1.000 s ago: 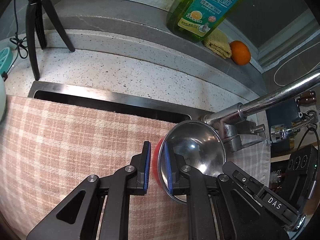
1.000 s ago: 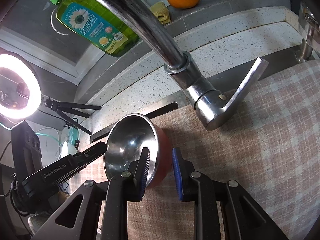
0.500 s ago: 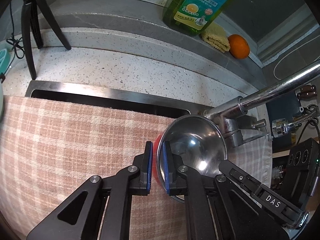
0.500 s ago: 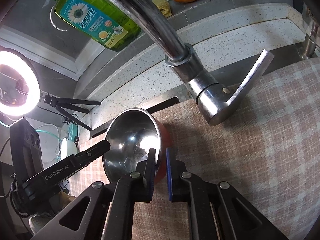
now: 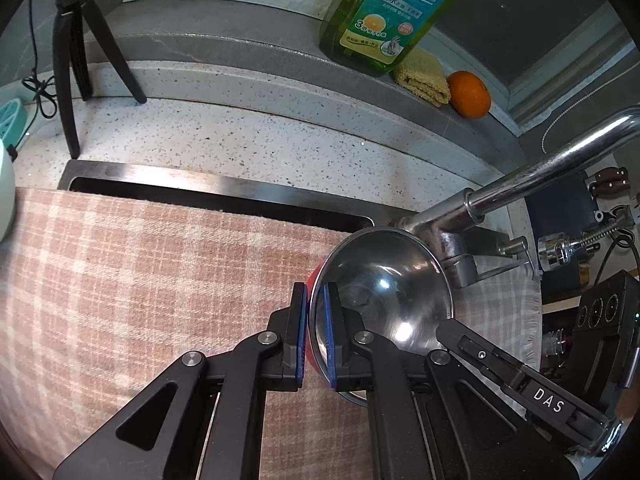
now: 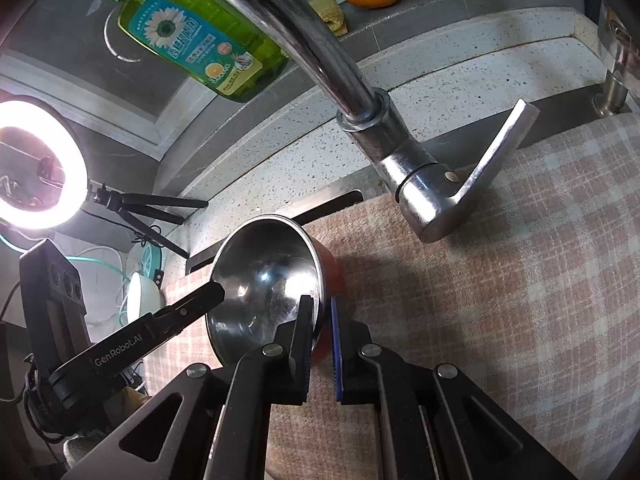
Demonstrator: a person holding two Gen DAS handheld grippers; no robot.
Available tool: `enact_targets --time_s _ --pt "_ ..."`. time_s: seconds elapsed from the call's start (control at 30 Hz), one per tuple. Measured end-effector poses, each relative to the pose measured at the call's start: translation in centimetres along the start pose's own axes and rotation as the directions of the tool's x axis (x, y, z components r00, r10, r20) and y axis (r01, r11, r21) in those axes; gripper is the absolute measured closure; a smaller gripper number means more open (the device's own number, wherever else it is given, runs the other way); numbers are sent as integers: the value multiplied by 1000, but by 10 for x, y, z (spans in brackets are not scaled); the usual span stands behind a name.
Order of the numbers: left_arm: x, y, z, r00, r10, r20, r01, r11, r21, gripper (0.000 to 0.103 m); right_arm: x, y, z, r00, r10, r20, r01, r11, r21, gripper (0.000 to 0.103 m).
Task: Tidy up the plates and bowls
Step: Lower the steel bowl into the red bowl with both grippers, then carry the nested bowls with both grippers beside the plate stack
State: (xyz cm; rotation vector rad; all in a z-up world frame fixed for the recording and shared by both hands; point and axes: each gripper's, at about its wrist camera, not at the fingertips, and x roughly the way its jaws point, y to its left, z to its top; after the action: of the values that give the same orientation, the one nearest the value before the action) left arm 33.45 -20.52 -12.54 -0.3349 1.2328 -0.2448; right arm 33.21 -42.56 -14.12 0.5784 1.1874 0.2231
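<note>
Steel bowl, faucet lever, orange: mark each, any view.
Steel bowl (image 6: pixel 264 276): right wrist view, on its shiny inner wall.
Faucet lever (image 6: pixel 496 156): right wrist view, midway along the flat handle.
Orange (image 5: pixel 469 94): left wrist view, middle of its peel.

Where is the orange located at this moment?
The orange sits on the grey ledge behind the sink, upper right in the left wrist view, touching the yellow cloth next to the green detergent bottle.

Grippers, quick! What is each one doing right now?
Left gripper: shut on the bowl, clamping its rim.
Right gripper: shut on the bowl too, on the opposite side of the rim.
</note>
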Motion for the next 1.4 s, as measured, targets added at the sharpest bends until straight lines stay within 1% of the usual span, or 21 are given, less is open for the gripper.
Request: enact_targets --time_s 0.3,0.47,0.7,0.97,1.23,1.4 --pt "-24 -1 -11 1000 -21 21 21 1000 4 97 -24 16 -8 1000 5 20 -5 999 -35 95" --pt "-42 1 -19 999 -27 41 27 1000 10 97 -39 29 -18 999 11 35 -9 998 -56 95" --pt "-68 9 -32 997 -34 64 33 999 16 97 -50 50 -35 999 22 48 -18 997 -70 95" --pt "-98 30 -49 995 -34 91 33 999 8 97 -55 74 -61 998 37 45 -33 996 -88 95" --pt "-132 63 -71 992 -16 122 18 1000 -15 97 -49 107 -92 998 63 27 -60 991 -119 95" --pt "-149 85 -86 990 -13 139 19 999 -45 97 -45 128 -110 996 84 16 -82 988 -132 95"
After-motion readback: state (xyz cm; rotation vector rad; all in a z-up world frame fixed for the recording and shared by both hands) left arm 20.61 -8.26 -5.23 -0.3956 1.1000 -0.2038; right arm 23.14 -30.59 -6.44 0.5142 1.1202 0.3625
